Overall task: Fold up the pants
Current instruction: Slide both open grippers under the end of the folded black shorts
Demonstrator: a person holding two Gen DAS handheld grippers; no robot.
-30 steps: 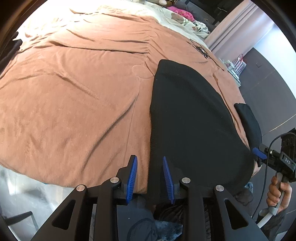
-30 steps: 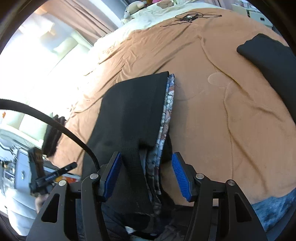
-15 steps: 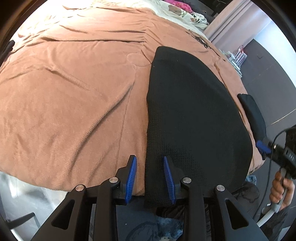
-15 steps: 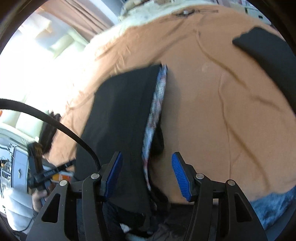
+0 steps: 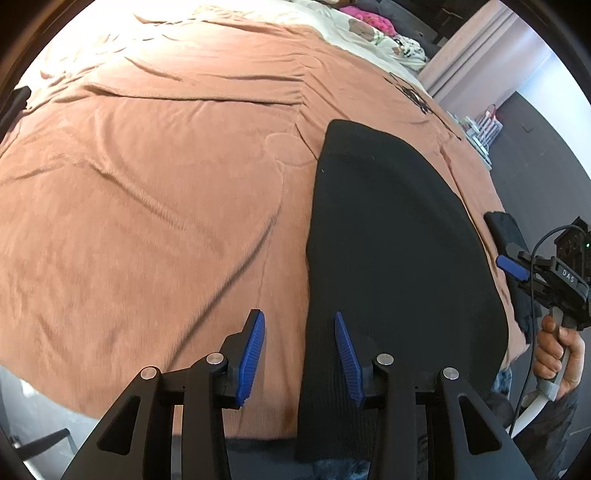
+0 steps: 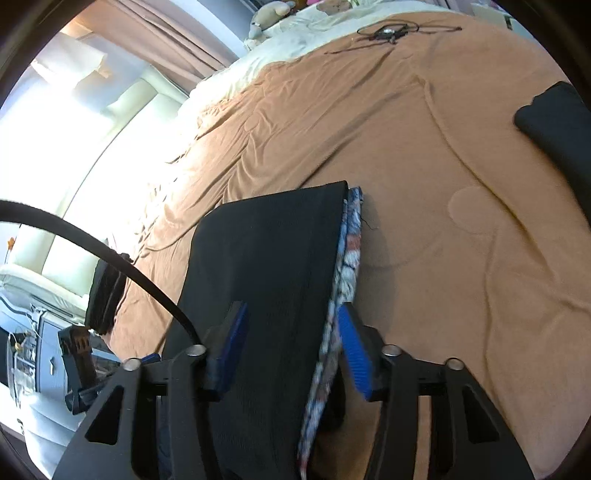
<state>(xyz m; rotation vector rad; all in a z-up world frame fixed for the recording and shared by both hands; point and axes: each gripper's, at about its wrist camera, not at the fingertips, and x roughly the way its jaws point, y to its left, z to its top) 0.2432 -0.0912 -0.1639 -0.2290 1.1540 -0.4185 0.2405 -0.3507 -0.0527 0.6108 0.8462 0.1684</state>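
Black pants (image 5: pixel 391 236) lie flat, folded lengthwise, on the brown bedspread (image 5: pixel 147 184), their near end hanging over the bed's front edge. In the right wrist view the pants (image 6: pixel 266 266) show a patterned lining strip (image 6: pixel 349 251) along their right side. My left gripper (image 5: pixel 299 354) is open over the pants' left edge, holding nothing. My right gripper (image 6: pixel 291 347) is open, straddling the pants' right side near the front edge; it also shows in the left wrist view (image 5: pixel 511 266), beyond the pants' right side.
A second folded black garment (image 6: pixel 557 122) lies on the bedspread to the right. Black cables (image 6: pixel 388 33) lie at the far side of the bed. Pillows and a soft toy (image 6: pixel 269 14) sit at the head. A dark object (image 6: pixel 105 288) sits at the bed's left edge.
The pants have been laid flat on the bed. Both grippers opened wider and let go of the cloth. The right gripper moved left over the pants' edge.
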